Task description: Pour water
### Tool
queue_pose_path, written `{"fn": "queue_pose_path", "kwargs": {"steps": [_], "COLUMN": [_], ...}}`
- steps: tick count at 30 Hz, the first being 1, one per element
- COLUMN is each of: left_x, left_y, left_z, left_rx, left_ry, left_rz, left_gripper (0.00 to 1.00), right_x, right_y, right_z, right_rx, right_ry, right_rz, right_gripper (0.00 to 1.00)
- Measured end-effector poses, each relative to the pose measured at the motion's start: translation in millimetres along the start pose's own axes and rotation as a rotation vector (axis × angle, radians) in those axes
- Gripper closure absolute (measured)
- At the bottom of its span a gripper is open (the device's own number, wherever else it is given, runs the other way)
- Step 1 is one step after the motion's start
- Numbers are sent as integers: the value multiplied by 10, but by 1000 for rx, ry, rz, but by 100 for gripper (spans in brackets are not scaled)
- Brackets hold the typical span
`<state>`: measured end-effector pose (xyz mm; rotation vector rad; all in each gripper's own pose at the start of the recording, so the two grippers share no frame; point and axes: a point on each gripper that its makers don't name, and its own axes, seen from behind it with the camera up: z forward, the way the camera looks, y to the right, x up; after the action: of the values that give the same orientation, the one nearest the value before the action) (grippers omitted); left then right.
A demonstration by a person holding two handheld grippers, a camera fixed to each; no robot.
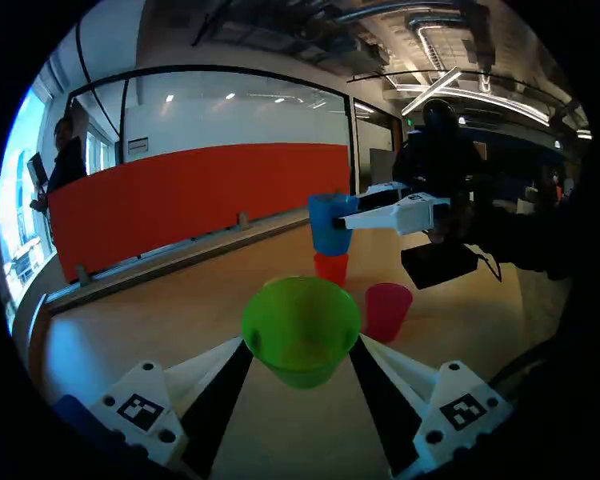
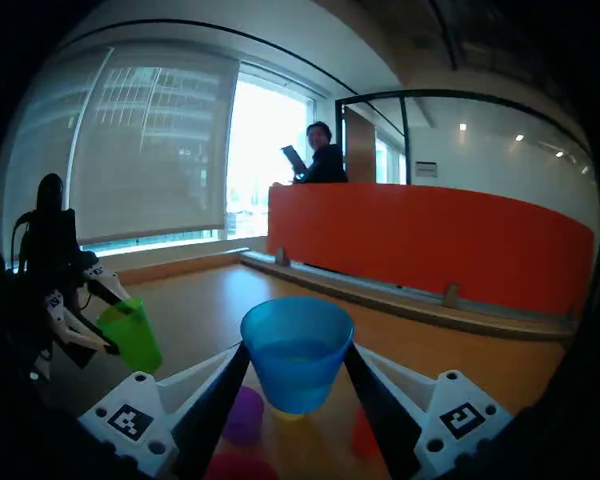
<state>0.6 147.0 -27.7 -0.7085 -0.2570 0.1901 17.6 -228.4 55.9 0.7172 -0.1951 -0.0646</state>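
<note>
**Two cups held up over the table**

My left gripper (image 1: 302, 346) clamped the green cup (image 1: 300, 316) between both fingers, upright, above the wooden table (image 1: 180, 312). Further right in the left gripper view, a red cup (image 1: 330, 266) and a pink cup (image 1: 386, 310) stood on the table. My right gripper (image 2: 297, 360) pinched the blue cup (image 2: 297, 340), upright with water inside, a purple cup (image 2: 244, 414) below it.

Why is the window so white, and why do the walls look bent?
Right gripper view: daylight overexposes the window, leaving the blue cup clear but the figure at the left in silhouette. Left gripper view: the fisheye lens bows the orange wall; the green cup looks sharp.
</note>
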Motion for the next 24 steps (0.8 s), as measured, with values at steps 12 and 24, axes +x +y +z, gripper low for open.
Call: {"fn": "queue_pose_path", "kwargs": {"steps": [12,24], "left_x": [103,197], "left_y": [-31,-31], "left_z": [-18,-46], "left_rx": [18,25], "left_ry": [37,65], "left_rz": [-8,-14], "left_gripper": [17,16], "right_x": [-7,-10], "right_y": [11,-4], "right_z": [-26,-31], "right_rx": [1,3], "right_ry": [-6,-8], "right_rz": [-7,-3], "right_gripper": [12,12]}}
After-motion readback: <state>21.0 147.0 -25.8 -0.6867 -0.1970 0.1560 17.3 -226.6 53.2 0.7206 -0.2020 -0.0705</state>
